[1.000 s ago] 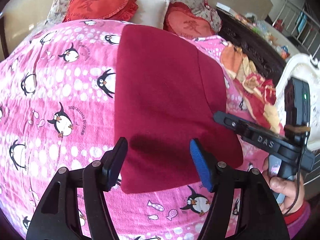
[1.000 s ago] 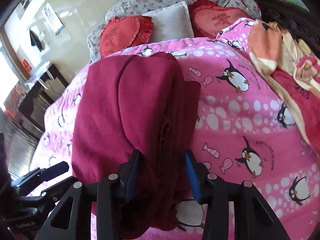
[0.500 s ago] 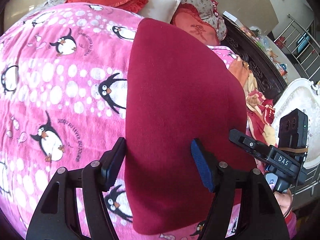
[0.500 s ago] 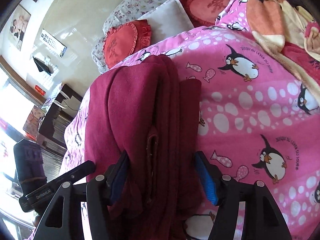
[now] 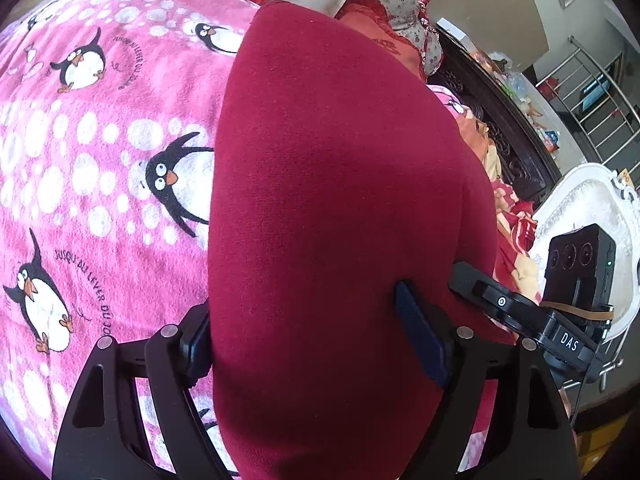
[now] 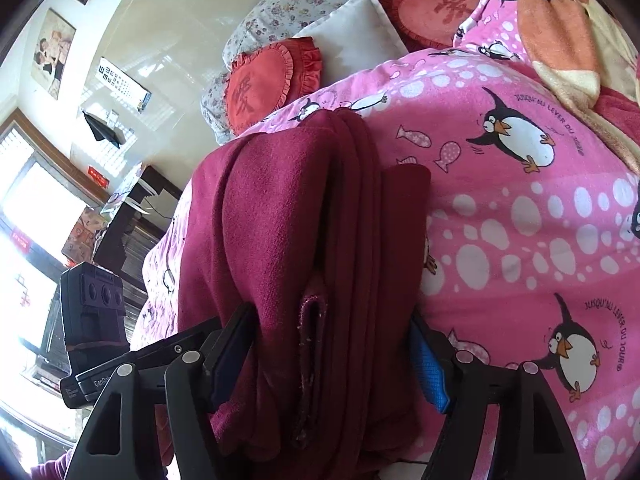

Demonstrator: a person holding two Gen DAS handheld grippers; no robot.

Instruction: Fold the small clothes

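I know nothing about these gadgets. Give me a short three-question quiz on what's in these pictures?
1. True or false: the folded garment is dark red.
2. What animal is printed on the pink blanket?
A. cats
B. penguins
C. ducks
3. Fill in: in the right wrist view, the garment's stacked layers lie between the right gripper's two ____.

Key
1. True.
2. B; fish appear too.
3. Fingers; they sit wide apart. The left gripper's jaws are opening, with the garment between them.

Garment [image 5: 340, 220] near end cut off by frame bottom, both views.
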